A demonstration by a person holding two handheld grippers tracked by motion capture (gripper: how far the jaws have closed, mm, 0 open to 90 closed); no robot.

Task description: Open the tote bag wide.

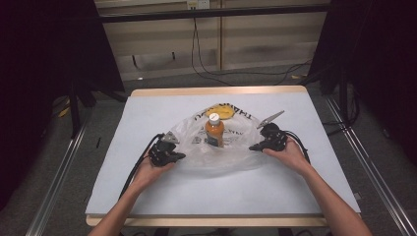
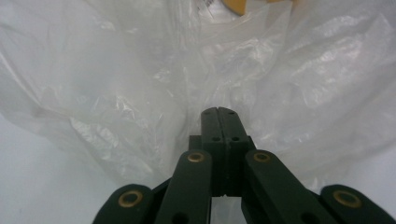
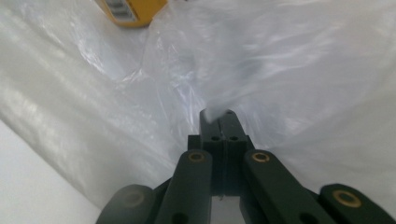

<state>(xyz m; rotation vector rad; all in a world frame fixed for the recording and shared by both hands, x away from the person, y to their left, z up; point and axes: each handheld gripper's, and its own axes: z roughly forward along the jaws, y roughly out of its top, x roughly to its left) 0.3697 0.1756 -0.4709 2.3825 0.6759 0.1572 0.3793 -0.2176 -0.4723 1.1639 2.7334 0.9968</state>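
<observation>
A clear plastic bag [image 1: 216, 152] with dark lettering lies spread on the white table [image 1: 221, 191]. Inside it stands an orange bottle [image 1: 214, 132] with a white cap, upright. My left gripper [image 1: 181, 156] is at the bag's left edge; its jaws are shut on the plastic film [image 2: 154, 93]. My right gripper [image 1: 252, 147] is at the bag's right edge, shut on the film [image 3: 280, 74] too. A corner of the orange bottle [image 3: 133, 10] shows at the top of the right gripper view.
A yellow patch [image 1: 221, 111] shows at the bag's far end. The table's wooden edge [image 1: 216, 91] runs along the back. Cables [image 1: 206, 64] lie on the floor beyond. Metal rails [image 1: 59, 182] flank the table.
</observation>
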